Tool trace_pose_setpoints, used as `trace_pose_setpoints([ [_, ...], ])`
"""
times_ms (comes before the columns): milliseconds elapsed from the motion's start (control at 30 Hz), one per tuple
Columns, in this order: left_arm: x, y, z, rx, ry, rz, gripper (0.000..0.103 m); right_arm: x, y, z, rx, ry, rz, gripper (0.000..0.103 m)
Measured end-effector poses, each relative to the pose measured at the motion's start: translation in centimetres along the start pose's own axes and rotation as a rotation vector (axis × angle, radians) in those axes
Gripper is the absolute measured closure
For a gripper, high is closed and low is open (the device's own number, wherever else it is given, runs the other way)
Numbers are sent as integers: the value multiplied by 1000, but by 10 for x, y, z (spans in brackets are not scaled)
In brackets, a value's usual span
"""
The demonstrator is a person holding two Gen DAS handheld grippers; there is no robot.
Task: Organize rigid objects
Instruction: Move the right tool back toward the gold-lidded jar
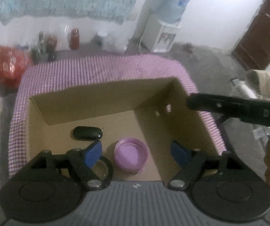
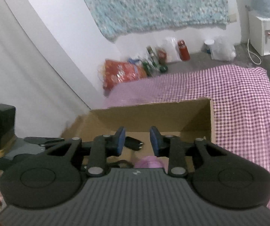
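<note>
Checked pink/white cloth (image 1: 101, 69) covers the table; open cardboard box (image 1: 89, 101) sits on it, taking up most of the near side. Inside the box, on its floor: pink round lid (image 1: 130, 155), rim up; black key fob (image 1: 87, 133) just behind and to its left, apart from it; a black ring w/ clear centre (image 1: 105, 166) near the left finger, partly hidden.

Writing: only "DAS" readable, on the right gripper's black body as seen from the left wrist cam, rest cut off.

Left gripper (image 1: 136, 151) tilts steeply down over the box, jaws wide apart, nothing betw. them; lid lies below the gap. Right gripper (image 2: 137, 141) angled shallower over the box's near edge, jaws part-open, empty; fob seen beyond them.
</note>
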State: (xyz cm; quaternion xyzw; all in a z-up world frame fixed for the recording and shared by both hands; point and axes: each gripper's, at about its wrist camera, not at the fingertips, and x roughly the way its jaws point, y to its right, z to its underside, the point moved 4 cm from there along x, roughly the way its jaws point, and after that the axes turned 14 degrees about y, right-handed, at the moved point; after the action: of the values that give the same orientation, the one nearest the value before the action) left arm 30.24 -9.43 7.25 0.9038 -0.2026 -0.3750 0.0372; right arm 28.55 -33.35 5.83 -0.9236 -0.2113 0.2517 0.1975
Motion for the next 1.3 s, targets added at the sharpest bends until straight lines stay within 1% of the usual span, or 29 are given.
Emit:
trace_pose_setpoints([
  [100,-35,8,3,30,61,25,11,-46,-9,5,16,56,-36,65],
  [133,-48,10,6,40,80,41,6,-59,-11,7,16,70,-41,57],
  [167,-59,11,10,44,95,54,2,-74,-13,12,12,87,-44,49],
  [200,-70,13,16,46,108,67,1,-89,-16,18,3,102,-46,46],
  [233,-80,14,23,44,120,77,1,-102,-19,26,-4,114,-46,40],
  [267,-89,13,32,38,131,85,0,-117,-21,36,-11,129,-47,36],
  [300,-97,13,42,31,139,89,0,-129,-24,48,-20,142,-45,26],
  [333,-103,12,54,18,149,85,0,-138,-27,60,-29,154,-35,18],
  [367,-110,10,65,2,160,82,0,-147,-29,74,-43,164,-14,14],
  [433,-121,4,90,-37,180,81,0,-159,-30,107,-100,169,55,10],
  [500,-125,3,115,-67,186,86,0,-164,-32,134,-161,166,146,3],
  [600,-122,-1,147,-89,186,43,0,-164,-31,169,-255,147,290,1],
  [633,-118,-1,159,-84,187,15,0,-163,-30,178,-268,134,320,1],
  [700,-110,-1,177,-39,187,-32,0,-161,-30,197,-288,111,370,1],
  [767,-100,3,193,-6,174,-58,0,-160,-32,212,-330,103,409,1],
  [833,-91,6,203,8,155,-40,0,-151,-36,221,-391,89,447,1],
  [900,-85,8,209,-5,146,-12,0,-148,-40,233,-461,67,501,1],
  [967,-79,9,212,-28,145,50,0,-145,-45,242,-531,67,528,1],
  [1033,-75,10,214,-58,148,91,0,-142,-45,240,-537,90,517,1],
  [1100,-71,12,217,-52,170,97,0,-137,-43,234,-478,105,466,1],
  [1133,-69,16,219,-24,180,89,0,-134,-41,230,-440,118,436,1],
  [1200,-62,26,223,68,188,53,0,-128,-36,225,-361,141,378,1],
  [1267,-51,37,231,173,172,-8,0,-119,-31,222,-274,141,328,1],
  [1300,-46,41,235,200,162,-29,0,-114,-27,221,-218,133,301,1],
])
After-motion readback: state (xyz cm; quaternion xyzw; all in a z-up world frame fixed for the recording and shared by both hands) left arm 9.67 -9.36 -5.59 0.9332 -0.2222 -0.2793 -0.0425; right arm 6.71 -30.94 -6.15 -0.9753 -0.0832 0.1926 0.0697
